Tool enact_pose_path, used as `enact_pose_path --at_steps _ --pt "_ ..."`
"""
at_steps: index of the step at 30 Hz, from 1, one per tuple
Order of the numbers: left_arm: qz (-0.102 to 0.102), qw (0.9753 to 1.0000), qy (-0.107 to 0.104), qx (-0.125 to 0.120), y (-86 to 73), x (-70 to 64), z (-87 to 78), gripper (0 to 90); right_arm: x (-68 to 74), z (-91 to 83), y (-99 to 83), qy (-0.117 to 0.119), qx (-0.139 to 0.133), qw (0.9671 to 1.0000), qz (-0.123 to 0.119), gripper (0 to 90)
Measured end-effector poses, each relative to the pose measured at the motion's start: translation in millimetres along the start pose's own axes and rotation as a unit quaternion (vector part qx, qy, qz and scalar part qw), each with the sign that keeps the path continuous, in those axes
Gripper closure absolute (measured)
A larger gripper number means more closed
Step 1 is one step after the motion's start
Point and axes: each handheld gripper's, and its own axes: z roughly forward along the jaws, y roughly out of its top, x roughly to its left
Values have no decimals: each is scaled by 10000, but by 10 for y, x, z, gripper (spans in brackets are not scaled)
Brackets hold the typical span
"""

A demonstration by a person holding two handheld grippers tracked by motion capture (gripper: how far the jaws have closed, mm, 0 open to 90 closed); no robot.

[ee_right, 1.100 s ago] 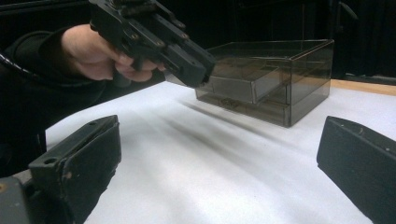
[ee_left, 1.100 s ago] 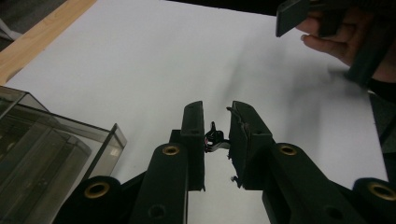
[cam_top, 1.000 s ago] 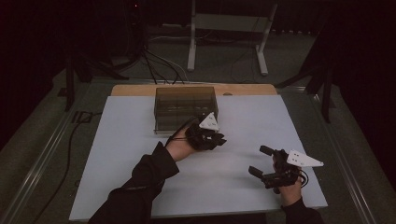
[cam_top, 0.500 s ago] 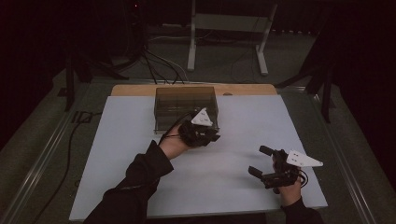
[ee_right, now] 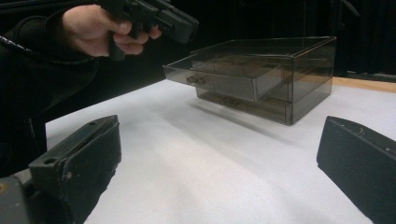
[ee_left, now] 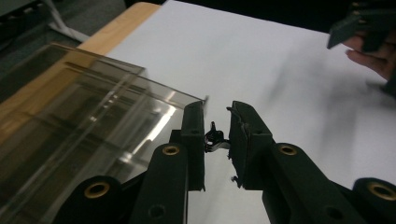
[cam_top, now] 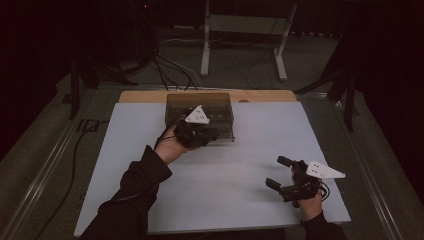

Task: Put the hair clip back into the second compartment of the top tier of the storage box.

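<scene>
- I work over a pale grey-white mat (cam_top: 250, 150) that covers most of the table; a strip of bare wood edge (cam_top: 145, 96) shows along its far side, at 12 o'clock from me.
- The room beyond is dark. A white metal stand (cam_top: 240, 35) rises on the floor at 12 o'clock, and black cables (cam_top: 170, 70) lie on the floor at about 11 o'clock. A metal rail (cam_top: 45, 165) runs along the table's side at 9 o'clock.
- The smoky clear drawer box (cam_top: 210, 107) sits at the far middle of the mat, at 12 o'clock, against the wooden strip. In the right gripper view its upper drawer (ee_right: 224, 77) stands pulled partway out, with a small handle (ee_right: 196, 80) on its front.
- My left gripper (cam_top: 200, 134) is at the box's near front. In the left gripper view its jaws stand narrow, with a small dark metal piece (ee_left: 214, 137) between them just beside the clear corner of the drawer; I cannot tell for sure that the pads press it.
- My right gripper (cam_top: 280, 172) rests on the mat at about 4 o'clock, well apart from the box, its jaws wide with bare mat between them.
- Nothing lies on the mat between the right gripper and the box; the left hand (ee_right: 100, 28) and its gripper stand before the drawer.
</scene>
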Motion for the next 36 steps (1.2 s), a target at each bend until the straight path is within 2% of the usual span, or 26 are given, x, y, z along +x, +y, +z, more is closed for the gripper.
enact_pose_path --at_steps 6,12,14,21,31,36 --pt "-110 9998 169 -83 0 103 -108 774 0 1 2 -6 6 10000 3 0" --pt "-317 9988 355 -125 -27 208 -147 773 -7 -6 6 -18 -8 10000 12 0" --pt "-462 9977 474 -135 -49 256 -149 773 -6 0 4 -13 2 10000 -5 0" --pt "-673 9958 625 -53 -121 333 -87 773 -7 2 2 -3 11 10000 -2 0" --pt "-1090 9900 890 26 -240 421 19 772 -9 3 0 4 12 10000 5 0" --pt "-1161 9885 971 35 -284 444 47 773 -9 4 1 0 16 10000 5 0"
